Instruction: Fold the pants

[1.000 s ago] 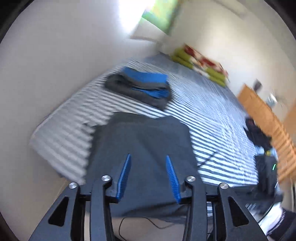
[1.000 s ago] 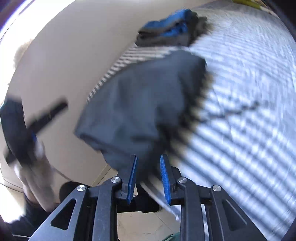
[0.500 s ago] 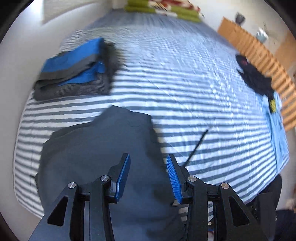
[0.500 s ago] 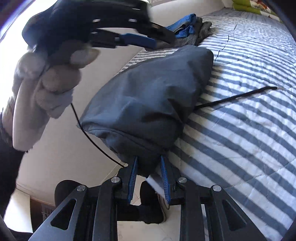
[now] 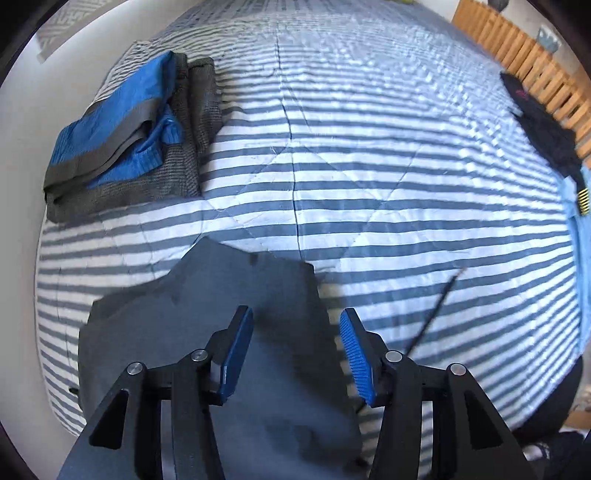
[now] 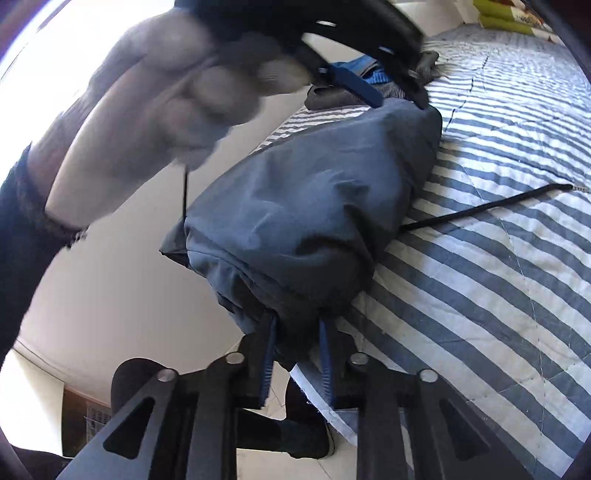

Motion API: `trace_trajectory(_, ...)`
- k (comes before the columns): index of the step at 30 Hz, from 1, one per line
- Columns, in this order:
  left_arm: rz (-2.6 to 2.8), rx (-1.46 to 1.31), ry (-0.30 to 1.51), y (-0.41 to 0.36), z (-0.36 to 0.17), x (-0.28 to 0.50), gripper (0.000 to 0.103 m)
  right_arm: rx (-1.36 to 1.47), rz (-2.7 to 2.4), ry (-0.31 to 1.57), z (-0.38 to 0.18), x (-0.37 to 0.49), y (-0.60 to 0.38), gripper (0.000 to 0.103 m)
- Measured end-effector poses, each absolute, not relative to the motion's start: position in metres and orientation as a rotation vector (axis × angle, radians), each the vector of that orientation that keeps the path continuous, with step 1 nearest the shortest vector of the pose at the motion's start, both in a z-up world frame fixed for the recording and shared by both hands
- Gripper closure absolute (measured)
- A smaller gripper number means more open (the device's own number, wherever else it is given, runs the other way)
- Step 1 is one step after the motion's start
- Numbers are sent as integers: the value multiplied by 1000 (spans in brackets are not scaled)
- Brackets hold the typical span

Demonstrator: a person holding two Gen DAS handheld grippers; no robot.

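So the bedspread [image 5: 369,206] is blue and white stripes, pretty rumpled. Far left there's a folded stack of clothes [image 5: 125,133], blue and grey. A thin black cord [image 5: 436,310] lies on the stripes near right. Far right edge has a black garment [image 5: 543,125] against a wooden slatted rail [image 5: 517,48]. Green cushions [image 6: 509,16] sit way at the far end.
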State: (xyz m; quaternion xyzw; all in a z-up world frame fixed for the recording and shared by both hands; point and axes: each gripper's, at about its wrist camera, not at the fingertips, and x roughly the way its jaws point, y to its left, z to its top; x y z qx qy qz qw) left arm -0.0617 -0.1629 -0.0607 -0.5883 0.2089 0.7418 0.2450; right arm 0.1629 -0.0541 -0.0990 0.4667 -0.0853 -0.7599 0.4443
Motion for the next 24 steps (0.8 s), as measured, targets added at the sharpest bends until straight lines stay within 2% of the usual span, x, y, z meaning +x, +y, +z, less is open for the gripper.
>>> trace_trajectory(8, 1996, -1724, 624, -161, -103, -74, 49, 1102, -1907, -182, -94, 180, -50, 94)
trace_trajectory(17, 1964, -1718, 598, -159, -107, -83, 42, 1034, -1972, -50, -94, 217, -39, 97)
trace_trajectory(19, 1971, -1707, 594, -159, -107, -84, 38, 1029, -1946, -46, -92, 219, -35, 103)
trace_trajectory(22, 1974, -1694, 595, -159, -105, -84, 37, 973, -1970, 49, -87, 233, -33, 103)
trace_trajectory(24, 1972, -1694, 593, -160, -104, -85, 37, 976, -2018, 21, -83, 226, -24, 103)
